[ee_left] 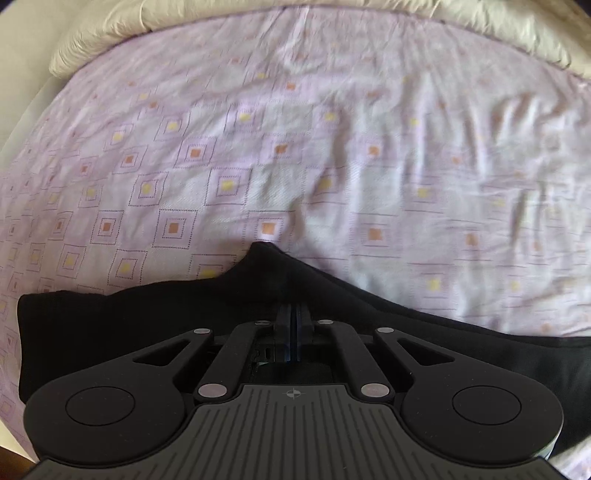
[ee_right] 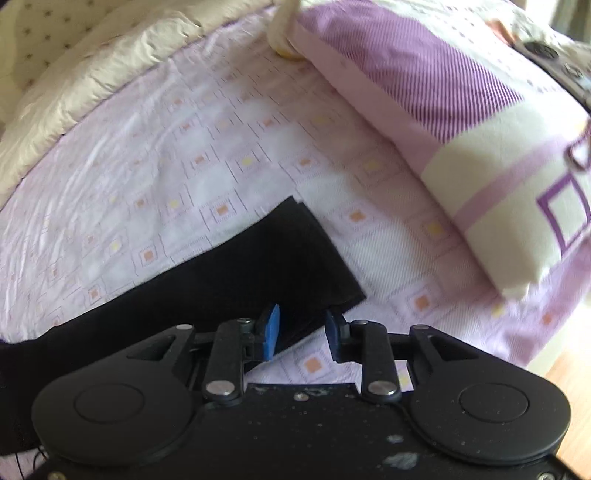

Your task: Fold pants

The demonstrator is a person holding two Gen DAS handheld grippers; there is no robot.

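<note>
Left gripper (ee_left: 294, 314): blue-padded fingers pressed together, pinching a raised peak of the black fabric pants (ee_left: 110, 325). The cloth tents up at 12 o'clock of the fingertips, then slopes away toward 9 and 3 o'clock. The pants' flat part runs out toward 9 o'clock and ends in a squared edge on the sheet.

Right gripper (ee_right: 301, 334): jaws apart, a clear gap between the blue pads (ee_right: 271, 328), nothing gripped. The pants (ee_right: 236, 266) hem corner lies between and just beyond the pads. The dark strip stretches from 9 o'clock up toward 12 o'clock, with layered edges at its far end.

Under both: pale pink bedsheet with dotted squares and orange and yellow centres (ee_left: 369, 166), wrinkled. Cream quilted blanket (ee_left: 110, 33) along the 11 to 1 o'clock rim in the left wrist view. Pink, purple-striped and cream pillow (ee_right: 443, 110) at 1 to 3 o'clock in the right wrist view, resting on the sheet, apart from the pants. Strip of wooden floor (ee_right: 570, 376) at 4 o'clock.
</note>
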